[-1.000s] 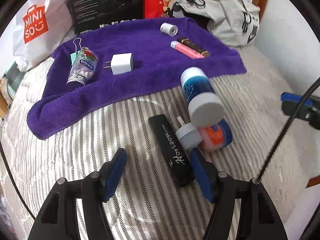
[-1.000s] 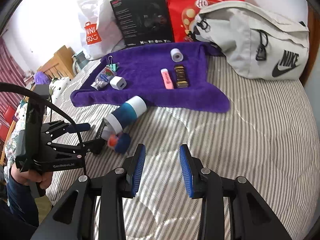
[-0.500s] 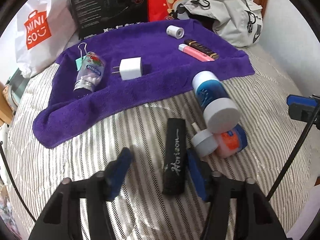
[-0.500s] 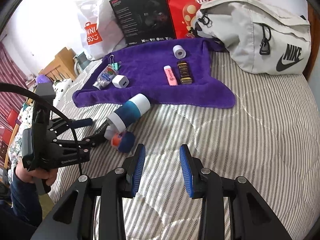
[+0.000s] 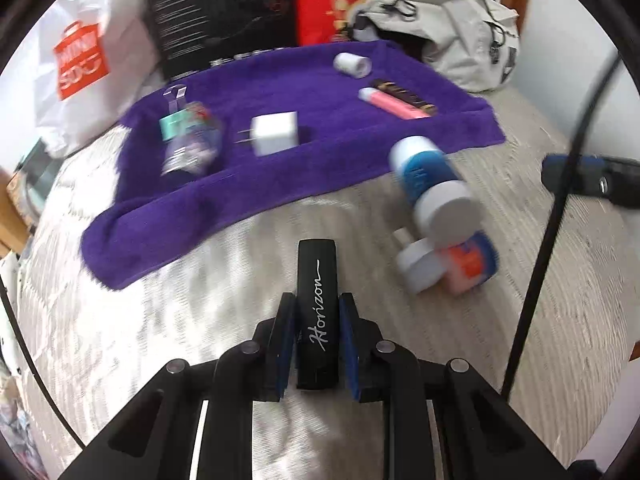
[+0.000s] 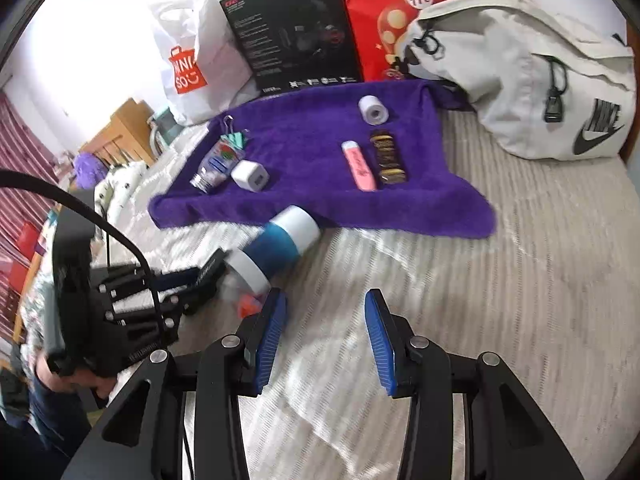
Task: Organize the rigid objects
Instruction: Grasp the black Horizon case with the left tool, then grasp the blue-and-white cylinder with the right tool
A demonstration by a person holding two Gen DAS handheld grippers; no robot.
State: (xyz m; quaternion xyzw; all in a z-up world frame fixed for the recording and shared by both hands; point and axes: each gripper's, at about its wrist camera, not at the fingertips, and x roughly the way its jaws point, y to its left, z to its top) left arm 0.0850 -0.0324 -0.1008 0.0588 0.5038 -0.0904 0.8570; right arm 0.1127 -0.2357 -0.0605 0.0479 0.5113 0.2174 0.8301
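Note:
My left gripper (image 5: pixel 317 312) is shut on a black "Horizon" case (image 5: pixel 318 280), held just over the striped bedcover. To its right lie a blue-and-white bottle (image 5: pixel 430 184) and a small orange-and-blue jar (image 5: pixel 468 266) with a white cap. On the purple towel (image 5: pixel 280 80) rest a white charger (image 5: pixel 274 132), a small clear bottle (image 5: pixel 190 144), a pink stick (image 5: pixel 390 102), a dark bar (image 5: pixel 404 94) and a white roll (image 5: pixel 352 65). My right gripper (image 6: pixel 326 322) is open over bare bedcover, with the blue-and-white bottle (image 6: pixel 280 246) to its upper left.
A white shopping bag (image 6: pixel 192 64), a black box (image 6: pixel 292 36), a red bag (image 6: pixel 400 4) and a grey Nike backpack (image 6: pixel 540 92) line the far side of the bed. A hand (image 6: pixel 80 376) holds the left gripper at the bed's left edge.
My left gripper went from open beside the black case to shut around it, and the case now points straight ahead. The right gripper drifted slightly and stays open.

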